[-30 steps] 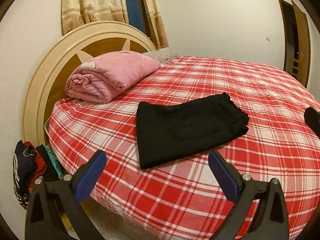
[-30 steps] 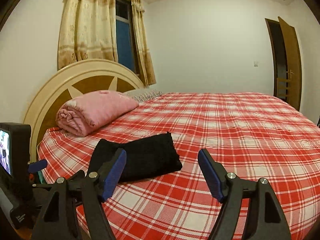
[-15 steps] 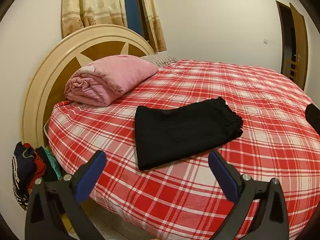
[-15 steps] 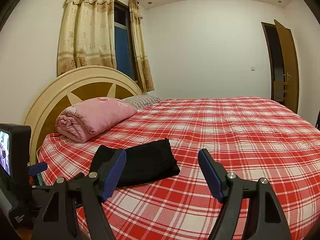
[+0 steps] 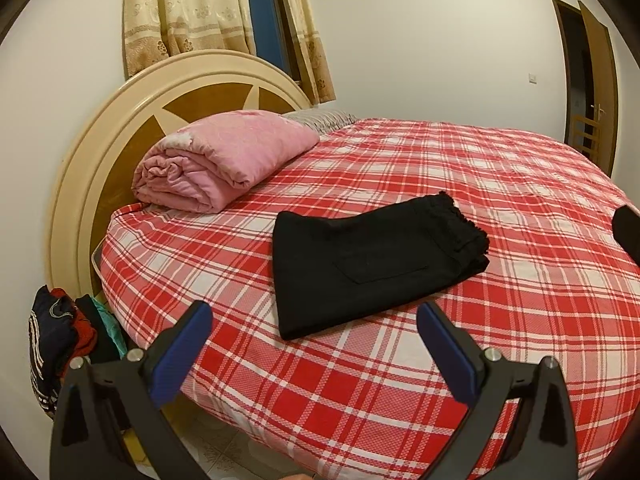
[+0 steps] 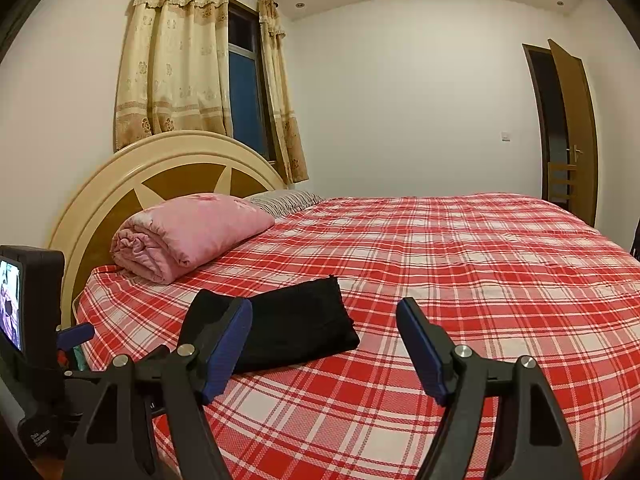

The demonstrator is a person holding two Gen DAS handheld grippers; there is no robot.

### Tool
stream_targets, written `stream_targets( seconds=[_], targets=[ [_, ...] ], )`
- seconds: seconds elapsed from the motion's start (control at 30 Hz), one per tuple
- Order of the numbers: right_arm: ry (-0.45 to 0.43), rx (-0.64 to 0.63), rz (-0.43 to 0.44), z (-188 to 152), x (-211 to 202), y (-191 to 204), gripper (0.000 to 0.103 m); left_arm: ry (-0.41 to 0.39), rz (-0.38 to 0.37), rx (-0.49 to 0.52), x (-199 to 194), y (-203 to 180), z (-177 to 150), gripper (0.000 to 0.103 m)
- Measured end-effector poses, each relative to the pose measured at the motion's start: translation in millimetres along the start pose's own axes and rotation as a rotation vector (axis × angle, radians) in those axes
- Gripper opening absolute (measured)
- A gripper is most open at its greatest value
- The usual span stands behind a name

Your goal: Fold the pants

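Observation:
Black pants point(image 5: 372, 256) lie folded into a flat rectangle on the red plaid bed point(image 5: 500, 184), with a back pocket on top and the waistband at the right. They also show in the right wrist view point(image 6: 296, 332). My left gripper point(image 5: 314, 320) is open and empty, held back from the pants over the bed's near edge. My right gripper point(image 6: 326, 320) is open and empty, to the right of the pants and short of them. Its left finger point(image 6: 228, 340) hides the pants' near left corner.
A rolled pink quilt point(image 5: 216, 168) lies by the round headboard point(image 5: 120, 120), with a striped pillow point(image 6: 284, 202) behind it. Clothes point(image 5: 60, 336) are piled on the floor left of the bed. The left gripper's camera unit point(image 6: 24, 312) shows at the right wrist view's left edge.
Both grippers have drawn back and tilted up a little, so the pants sit lower and smaller in the views. The pants have not moved. Both grippers stay open.

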State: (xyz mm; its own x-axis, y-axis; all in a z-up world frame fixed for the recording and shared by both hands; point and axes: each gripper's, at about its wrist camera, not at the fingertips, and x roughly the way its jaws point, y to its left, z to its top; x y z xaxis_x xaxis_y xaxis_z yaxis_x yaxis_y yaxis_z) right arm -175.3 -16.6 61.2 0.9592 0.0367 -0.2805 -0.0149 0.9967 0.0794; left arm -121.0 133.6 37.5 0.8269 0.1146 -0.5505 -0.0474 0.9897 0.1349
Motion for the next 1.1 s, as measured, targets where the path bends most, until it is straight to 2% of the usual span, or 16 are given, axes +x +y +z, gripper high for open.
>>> stream_targets(
  seconds=[1.1],
  targets=[
    [-0.007,0.001,-0.017,-0.7,-0.4,-5.0,0.076,0.017,0.001,-0.005,3.9,4.4,4.6,0.103]
  ],
)
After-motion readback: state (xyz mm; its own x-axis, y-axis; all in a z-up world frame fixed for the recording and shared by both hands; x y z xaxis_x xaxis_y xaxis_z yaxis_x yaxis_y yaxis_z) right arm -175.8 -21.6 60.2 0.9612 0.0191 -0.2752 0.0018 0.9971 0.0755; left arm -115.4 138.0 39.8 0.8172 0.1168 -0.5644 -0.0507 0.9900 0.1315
